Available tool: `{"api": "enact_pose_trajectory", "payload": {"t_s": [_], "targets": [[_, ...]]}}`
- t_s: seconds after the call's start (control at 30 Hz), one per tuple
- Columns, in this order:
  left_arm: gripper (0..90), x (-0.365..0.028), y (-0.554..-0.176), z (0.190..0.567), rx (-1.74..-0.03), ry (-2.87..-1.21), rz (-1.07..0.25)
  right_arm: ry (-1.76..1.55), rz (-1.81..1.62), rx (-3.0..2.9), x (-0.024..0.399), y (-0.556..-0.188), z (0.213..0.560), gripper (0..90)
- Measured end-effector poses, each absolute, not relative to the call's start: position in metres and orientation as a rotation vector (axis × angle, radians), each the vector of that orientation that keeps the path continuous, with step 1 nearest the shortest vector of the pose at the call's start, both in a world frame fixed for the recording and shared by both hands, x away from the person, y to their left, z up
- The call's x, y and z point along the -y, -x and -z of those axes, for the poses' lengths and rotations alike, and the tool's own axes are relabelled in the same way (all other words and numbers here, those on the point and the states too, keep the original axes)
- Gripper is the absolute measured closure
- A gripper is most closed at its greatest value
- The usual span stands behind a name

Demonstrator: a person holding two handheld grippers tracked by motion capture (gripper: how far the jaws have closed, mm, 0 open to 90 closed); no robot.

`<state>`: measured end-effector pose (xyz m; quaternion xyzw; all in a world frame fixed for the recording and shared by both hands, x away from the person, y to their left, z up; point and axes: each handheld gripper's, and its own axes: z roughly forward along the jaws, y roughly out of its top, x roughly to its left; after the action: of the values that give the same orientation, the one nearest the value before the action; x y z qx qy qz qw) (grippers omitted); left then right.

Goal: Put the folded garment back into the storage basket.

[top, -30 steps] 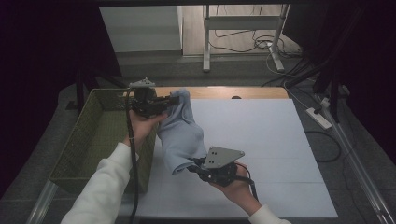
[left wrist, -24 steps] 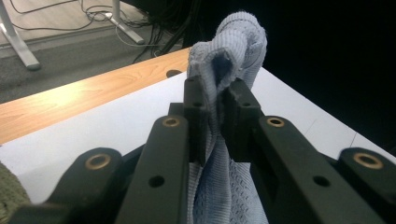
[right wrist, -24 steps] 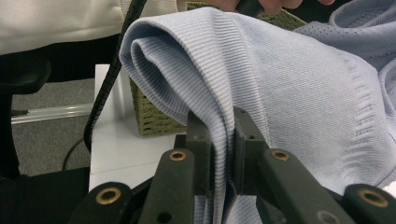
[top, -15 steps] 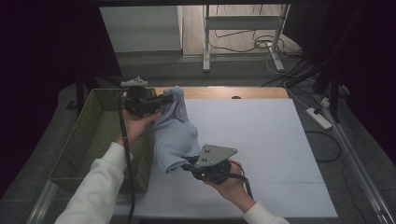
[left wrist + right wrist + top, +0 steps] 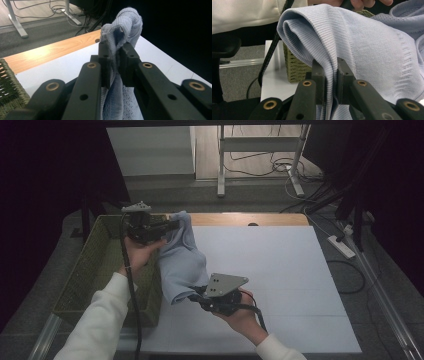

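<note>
Hanging between both grippers: pale blue knit cloth (image 5: 181, 262), stretched from far-left down to near-centre, above the left part of the white table sheet (image 5: 280, 270). Upper end bunched and raised beside the basket's far corner; lower end pulled down close to the sheet, near the front edge. Ribbed hem seen in right gripper view (image 5: 352, 42); open-mesh weave seen lower in left gripper view (image 5: 117, 100).

Left gripper (image 5: 172, 226): jaws nearly closed, pinching a gathered fold of cloth, with a knot of fabric poking out past the tips in left gripper view (image 5: 114, 51). Held up over the basket's right rim by the left hand (image 5: 140, 252), white sleeve (image 5: 95, 320) behind.

Right gripper (image 5: 196, 296): jaws also nearly closed, clamped on the folded hem, fabric squeezed thin between the pads in right gripper view (image 5: 331, 75). Grey three-cornered plate on top. Right hand (image 5: 242, 312) low over the sheet.

Green woven basket (image 5: 85, 275) at the table's left edge, just left of the cloth; contact with the cloth not discernible. Strip of bare wood (image 5: 250, 219) along the far table edge. Floor beyond with cables (image 5: 265, 167) and white desk legs (image 5: 220, 165). Power strip (image 5: 342, 246) off the right side.
</note>
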<state>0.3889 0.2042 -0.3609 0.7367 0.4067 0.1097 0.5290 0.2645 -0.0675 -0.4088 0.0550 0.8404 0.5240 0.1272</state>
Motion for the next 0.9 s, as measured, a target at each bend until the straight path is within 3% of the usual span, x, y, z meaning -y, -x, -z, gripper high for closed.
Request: {"api": "enact_pose_trajectory", "payload": {"t_s": [0.9], "targets": [[80.0,-0.231,-0.385,0.355,-0.999,-1.736,-0.296,-0.12,-1.558,-2.439,0.043,-0.269,0.405,79.3]]}}
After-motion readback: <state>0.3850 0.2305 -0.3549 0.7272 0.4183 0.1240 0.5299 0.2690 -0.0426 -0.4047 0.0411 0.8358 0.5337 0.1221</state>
